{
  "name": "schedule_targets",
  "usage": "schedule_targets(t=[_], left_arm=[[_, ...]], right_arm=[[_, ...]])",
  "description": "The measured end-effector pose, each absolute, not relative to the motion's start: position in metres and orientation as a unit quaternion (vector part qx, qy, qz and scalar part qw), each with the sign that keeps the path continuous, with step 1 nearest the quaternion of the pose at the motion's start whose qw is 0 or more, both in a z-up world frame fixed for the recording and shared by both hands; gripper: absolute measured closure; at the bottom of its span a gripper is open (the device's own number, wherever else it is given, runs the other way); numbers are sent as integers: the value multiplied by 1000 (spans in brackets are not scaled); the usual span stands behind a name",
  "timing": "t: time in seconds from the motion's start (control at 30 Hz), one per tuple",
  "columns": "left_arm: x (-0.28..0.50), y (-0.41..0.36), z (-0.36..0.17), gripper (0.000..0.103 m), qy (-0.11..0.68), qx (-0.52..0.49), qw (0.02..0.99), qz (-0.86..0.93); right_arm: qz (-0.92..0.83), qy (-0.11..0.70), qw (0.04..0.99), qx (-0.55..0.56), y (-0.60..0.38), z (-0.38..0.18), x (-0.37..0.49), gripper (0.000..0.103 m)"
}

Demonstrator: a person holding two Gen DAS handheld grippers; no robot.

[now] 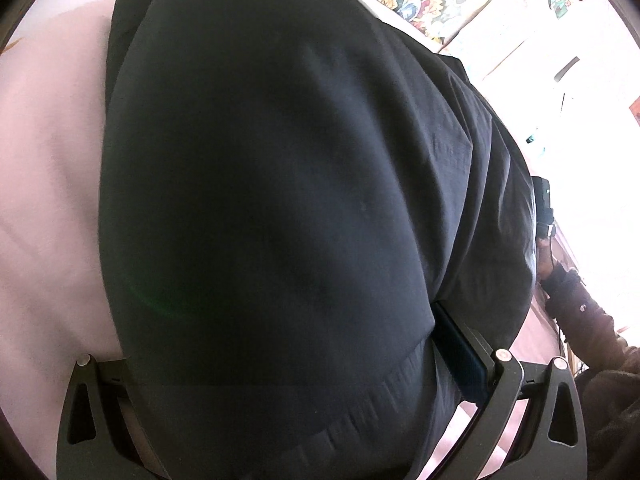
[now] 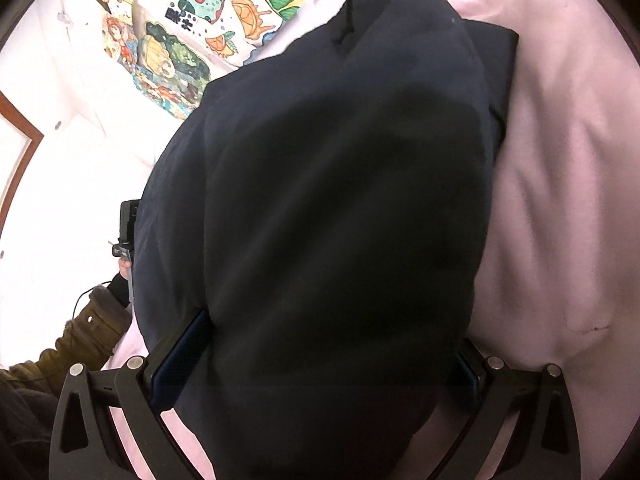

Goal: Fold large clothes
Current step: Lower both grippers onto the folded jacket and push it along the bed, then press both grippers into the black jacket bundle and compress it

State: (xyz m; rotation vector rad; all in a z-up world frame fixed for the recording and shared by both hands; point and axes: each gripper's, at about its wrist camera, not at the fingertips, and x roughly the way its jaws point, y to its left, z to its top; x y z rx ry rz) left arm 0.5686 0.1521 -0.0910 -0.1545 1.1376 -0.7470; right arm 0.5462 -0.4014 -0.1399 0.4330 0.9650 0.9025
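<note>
Judging by the drape, the dark garment (image 1: 260, 200) is soft, limp & fairly light, w/ no stiffness at all; it sags in a smooth belly between the 2 grips, so any fold will need both corners carried together & laid down flat, else it slumps. Best hold looks like the top edge/hem, 1 corner per gripper, not mid-panel.

Left gripper (image 1: 288, 364): fabric bunched between its fingers, blue pad (image 1: 460, 344) pressed against the cloth, so it's clamped on the garment. Right gripper (image 2: 332, 356): both blue pads flank a thick wad of cloth, fingers fairly wide apart but gripping it, I think.

Looks: black/very dark navy, thin woven, faint creases, a stitched hem line (image 1: 360, 412) low in the left view. Garment (image 2: 340, 200) hangs over the pale pink sheet (image 2: 560, 200), lower part seemingly resting on it w/ a squared corner at the far end. Colourful printed fabric (image 2: 208, 40) lies beyond, not touching as far as I can tell.
</note>
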Motion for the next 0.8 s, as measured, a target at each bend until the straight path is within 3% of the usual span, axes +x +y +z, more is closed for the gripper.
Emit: schedule_targets(t=[0.8], left_arm=[[572, 144, -87, 2, 504, -63, 790, -345]], right_arm=[[410, 423, 775, 229, -398, -139, 542, 0]])
